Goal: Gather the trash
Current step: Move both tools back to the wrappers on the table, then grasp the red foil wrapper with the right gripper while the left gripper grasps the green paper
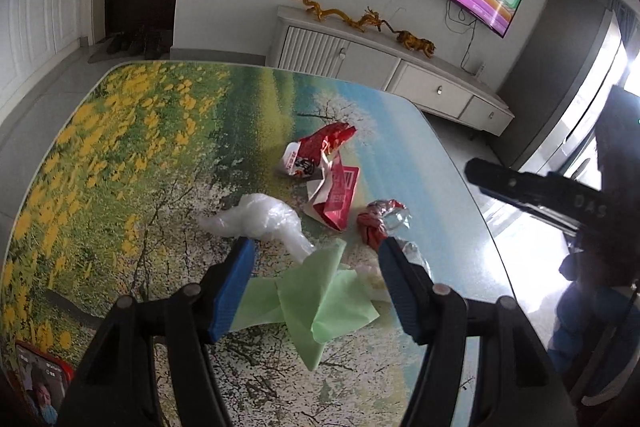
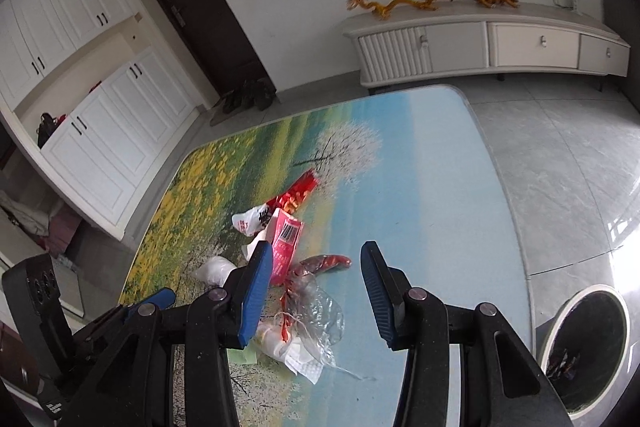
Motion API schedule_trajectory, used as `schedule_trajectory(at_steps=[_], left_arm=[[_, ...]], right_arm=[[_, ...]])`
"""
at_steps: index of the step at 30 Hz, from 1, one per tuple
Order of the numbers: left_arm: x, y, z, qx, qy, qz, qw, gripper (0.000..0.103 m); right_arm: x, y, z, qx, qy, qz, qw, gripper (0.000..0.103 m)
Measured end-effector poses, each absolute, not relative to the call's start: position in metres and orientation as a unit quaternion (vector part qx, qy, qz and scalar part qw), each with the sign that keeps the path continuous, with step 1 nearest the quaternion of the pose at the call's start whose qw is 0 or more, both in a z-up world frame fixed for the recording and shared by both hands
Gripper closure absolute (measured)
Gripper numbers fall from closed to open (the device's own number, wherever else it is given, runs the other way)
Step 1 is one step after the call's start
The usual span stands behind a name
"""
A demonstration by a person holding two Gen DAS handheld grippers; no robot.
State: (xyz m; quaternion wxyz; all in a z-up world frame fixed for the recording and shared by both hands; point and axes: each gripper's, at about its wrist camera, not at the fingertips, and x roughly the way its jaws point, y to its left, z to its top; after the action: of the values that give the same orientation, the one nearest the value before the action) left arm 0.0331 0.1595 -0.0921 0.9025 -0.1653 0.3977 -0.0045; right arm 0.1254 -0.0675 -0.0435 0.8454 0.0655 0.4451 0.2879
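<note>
Green paper napkin [image 1: 320,303], crumpled on the printed table [image 1: 120,147], long axis slanting from the near table edge up toward the wrappers. Framed between left gripper [image 1: 316,271] jaws, parted, empty. Right gripper [image 2: 316,287] likewise parted above clear plastic wrap [image 2: 316,319]. Approach step, likely; next: descend, pinch, carry to bin [image 2: 560,327].

Each hand-held gripper is a black plastic frame with triangular cut-outs and round silver pivot screws. The left hand-held gripper [image 1: 316,251] carries two long fingers [image 1: 234,287] faced with ribbed blue pads. The right hand-held gripper [image 2: 316,263] is built the same, and its black body bears pale stamped lettering on the side.
</note>
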Motion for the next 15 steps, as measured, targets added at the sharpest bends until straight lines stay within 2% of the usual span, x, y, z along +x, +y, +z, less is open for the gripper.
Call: schedule_trajectory(at_steps=[15], left_arm=[[0.037,0.160,-0.130,-0.170,0.438,-0.010,0.882,0.040]], right_arm=[[0.135,-0.022,-0.108,0.032,0.516,0.329,0.790,0.059]])
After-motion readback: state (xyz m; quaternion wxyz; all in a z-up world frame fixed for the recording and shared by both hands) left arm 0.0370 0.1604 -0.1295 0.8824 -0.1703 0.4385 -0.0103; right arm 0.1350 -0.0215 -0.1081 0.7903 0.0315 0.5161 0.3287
